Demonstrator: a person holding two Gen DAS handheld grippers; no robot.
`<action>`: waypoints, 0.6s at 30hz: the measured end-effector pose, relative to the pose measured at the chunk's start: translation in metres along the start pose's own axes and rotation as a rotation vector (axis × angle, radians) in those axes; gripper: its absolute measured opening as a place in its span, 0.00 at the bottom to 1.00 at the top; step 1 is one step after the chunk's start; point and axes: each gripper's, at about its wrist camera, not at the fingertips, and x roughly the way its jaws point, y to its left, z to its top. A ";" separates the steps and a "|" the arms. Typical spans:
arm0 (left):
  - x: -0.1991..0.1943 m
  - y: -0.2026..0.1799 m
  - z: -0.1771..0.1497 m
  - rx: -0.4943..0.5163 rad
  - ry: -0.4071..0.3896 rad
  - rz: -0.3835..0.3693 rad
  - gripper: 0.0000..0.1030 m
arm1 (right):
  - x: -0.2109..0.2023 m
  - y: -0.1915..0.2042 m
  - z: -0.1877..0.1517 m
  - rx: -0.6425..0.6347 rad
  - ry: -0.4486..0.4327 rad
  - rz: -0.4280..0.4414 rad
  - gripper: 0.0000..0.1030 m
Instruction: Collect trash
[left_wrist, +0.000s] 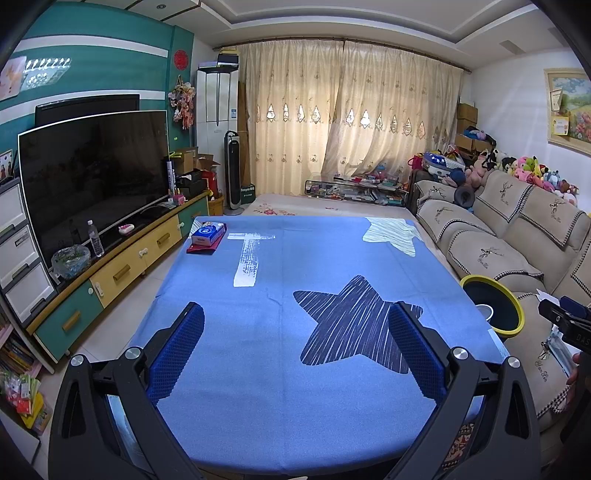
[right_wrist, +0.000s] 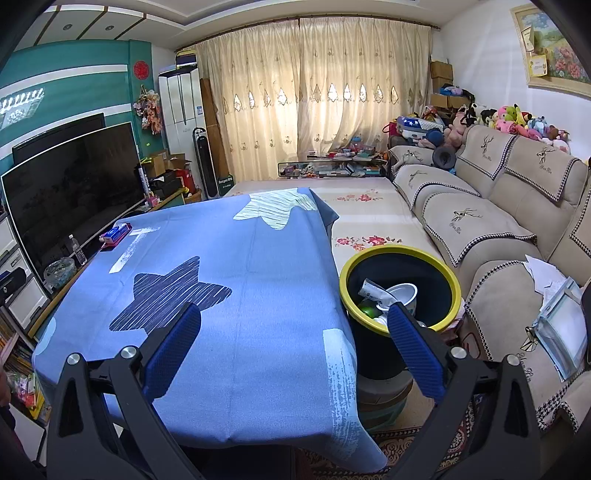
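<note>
The trash bin (right_wrist: 400, 291) stands just beside the counter (right_wrist: 236, 295), on its right side, nearest the right hand-held gripper (right_wrist: 291, 350). Both hand-held grippers are wide open and empty. The left hand-held gripper (left_wrist: 295, 350) is farther away.

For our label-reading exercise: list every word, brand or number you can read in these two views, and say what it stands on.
"DAS": partial letters on the right gripper body, cut off at the frame edge.
Green box beside the tower fan: white brand word, too blurred to read.
Tissue pack on the blue tablecloth: print too small.
Sofa cover embroidery: script unreadable.
Red round wall sign: unreadable.
</note>
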 end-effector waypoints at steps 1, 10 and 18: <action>0.000 0.000 0.000 -0.001 0.000 -0.001 0.95 | 0.000 0.000 0.000 0.000 0.000 0.001 0.93; 0.004 0.000 -0.001 -0.005 0.005 -0.013 0.95 | 0.000 -0.001 0.001 0.000 0.002 0.002 0.93; 0.021 0.008 0.004 -0.025 0.030 -0.067 0.95 | 0.007 0.003 -0.004 0.004 0.015 0.018 0.93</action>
